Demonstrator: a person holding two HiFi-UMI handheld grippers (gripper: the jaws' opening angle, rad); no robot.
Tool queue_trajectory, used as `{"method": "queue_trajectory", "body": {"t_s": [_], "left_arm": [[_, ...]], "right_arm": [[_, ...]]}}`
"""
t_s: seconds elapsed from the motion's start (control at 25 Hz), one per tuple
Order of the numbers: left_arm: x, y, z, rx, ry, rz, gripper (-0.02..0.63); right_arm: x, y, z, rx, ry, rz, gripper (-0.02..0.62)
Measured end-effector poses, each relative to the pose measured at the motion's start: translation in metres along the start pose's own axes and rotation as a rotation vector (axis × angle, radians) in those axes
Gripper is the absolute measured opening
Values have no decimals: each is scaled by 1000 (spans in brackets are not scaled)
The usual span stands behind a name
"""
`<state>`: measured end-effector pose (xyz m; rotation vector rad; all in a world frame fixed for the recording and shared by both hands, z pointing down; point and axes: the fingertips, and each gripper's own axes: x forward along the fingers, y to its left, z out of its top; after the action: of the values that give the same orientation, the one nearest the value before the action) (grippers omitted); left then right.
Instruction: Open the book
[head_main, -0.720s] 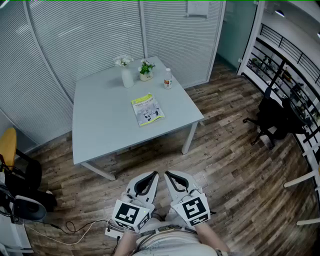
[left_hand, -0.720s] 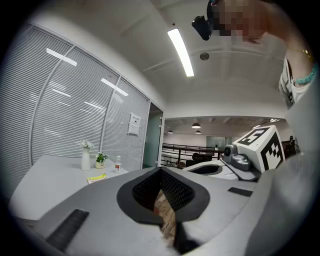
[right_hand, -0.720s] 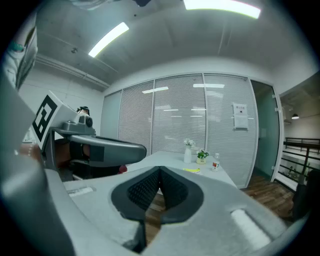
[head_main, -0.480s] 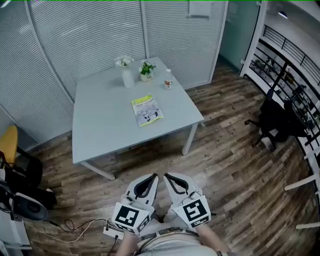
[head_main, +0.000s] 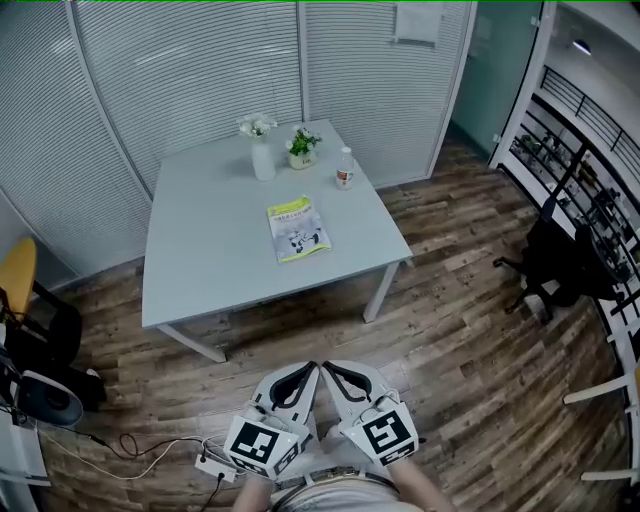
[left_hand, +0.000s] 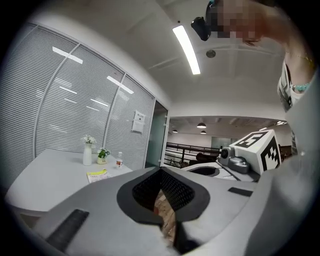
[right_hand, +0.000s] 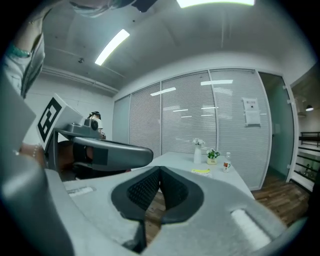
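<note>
A closed book (head_main: 298, 228) with a yellow-green and white cover lies flat on the pale grey table (head_main: 205, 245), right of its middle. It shows small and far off as the book (left_hand: 97, 175) in the left gripper view and the book (right_hand: 202, 171) in the right gripper view. My left gripper (head_main: 309, 371) and right gripper (head_main: 329, 369) are held side by side low over the wooden floor, well short of the table. Both are shut, tips together, with nothing between the jaws.
At the table's far edge stand a white vase of flowers (head_main: 262, 150), a small potted plant (head_main: 302, 148) and a bottle (head_main: 344, 169). White blinds line the wall behind. A black office chair (head_main: 555, 265) stands at the right, a yellow chair (head_main: 14, 278) at the left, cables (head_main: 150, 445) on the floor.
The view has shifted: the table and book sit slightly lower and further right in the picture. Both grippers stay shut, side by side, a little lower in the frame.
</note>
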<state>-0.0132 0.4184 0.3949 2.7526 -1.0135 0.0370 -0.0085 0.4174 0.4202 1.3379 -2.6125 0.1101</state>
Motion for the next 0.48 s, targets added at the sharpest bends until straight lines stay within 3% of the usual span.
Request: {"method": "queue_trajectory", "body": {"t_s": [0.48], "left_arm": [[66, 57, 23, 14, -15, -100, -2]], "right_arm": [[61, -58, 18, -10, 4, -65, 2]]}}
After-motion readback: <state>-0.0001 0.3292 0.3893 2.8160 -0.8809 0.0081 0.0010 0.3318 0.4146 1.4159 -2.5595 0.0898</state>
